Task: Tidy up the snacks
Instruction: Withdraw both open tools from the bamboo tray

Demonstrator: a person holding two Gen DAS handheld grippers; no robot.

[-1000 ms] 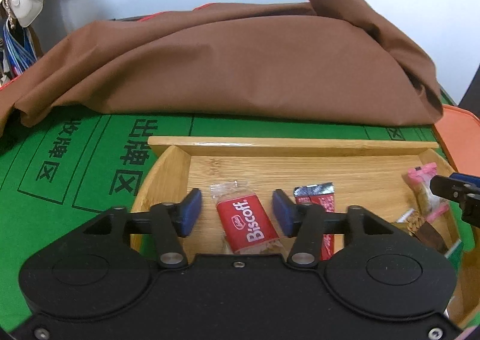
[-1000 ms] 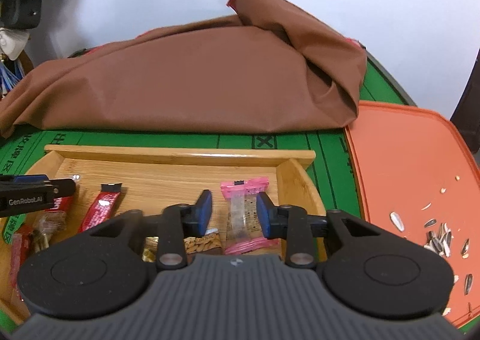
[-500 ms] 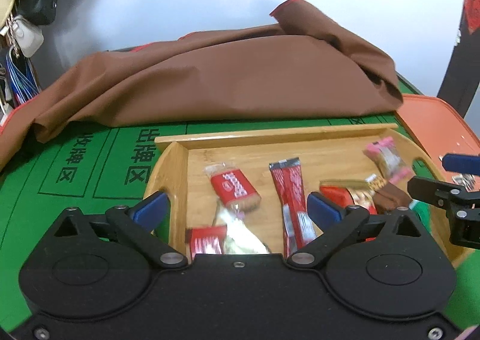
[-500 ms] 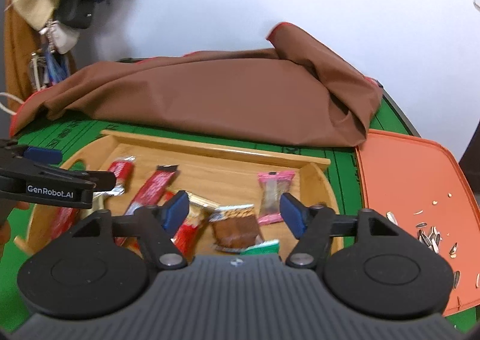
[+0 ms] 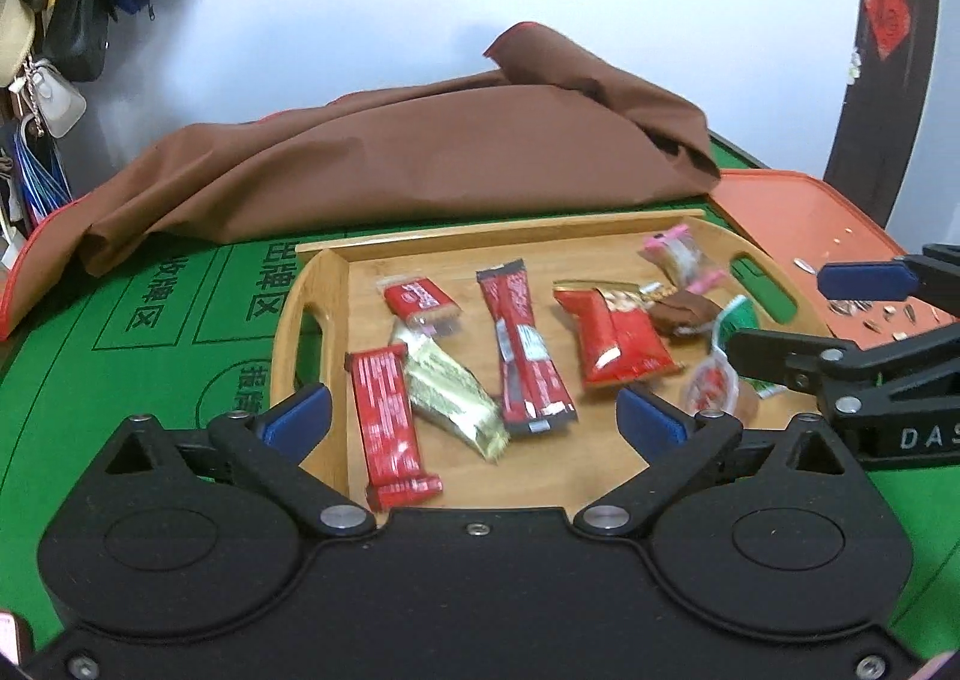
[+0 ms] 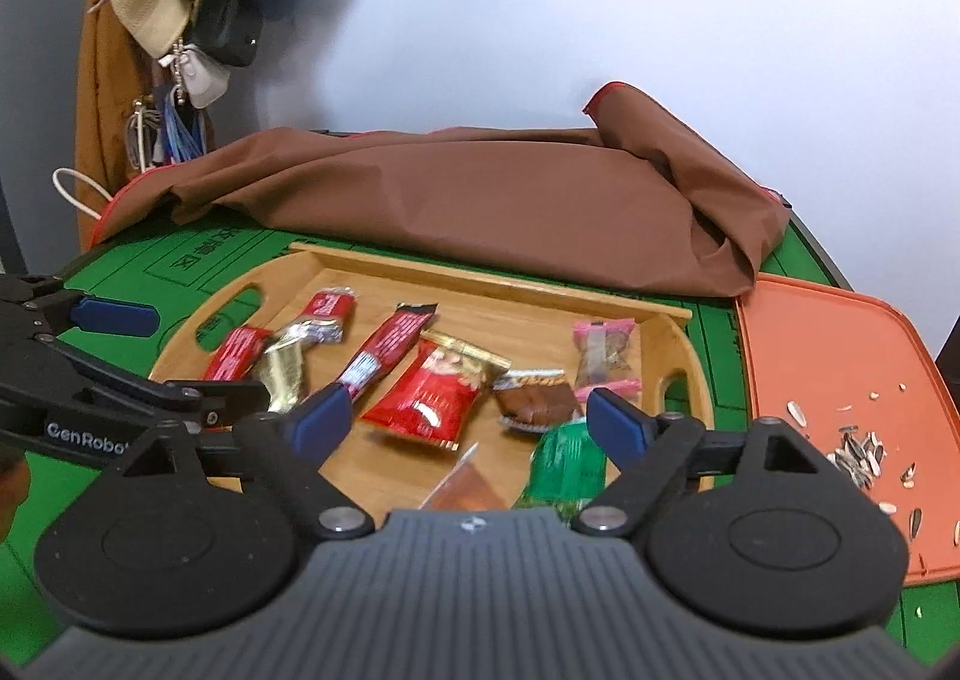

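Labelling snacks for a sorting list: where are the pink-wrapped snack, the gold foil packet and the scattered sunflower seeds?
pink-wrapped snack (image 6: 603,359): right wrist view, middle of the wrapper.
gold foil packet (image 5: 453,398): left wrist view, centre of the foil.
sunflower seeds (image 6: 858,449): right wrist view, densest cluster of the pile.

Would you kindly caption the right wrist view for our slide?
Open right gripper above a bamboo tray of wrapped snacks; orange tray alongside.

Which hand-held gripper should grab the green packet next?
Right. The green packet lies just under the right hand-held gripper, open above the tray's right end. The left hand-held gripper hangs over the opposite end.
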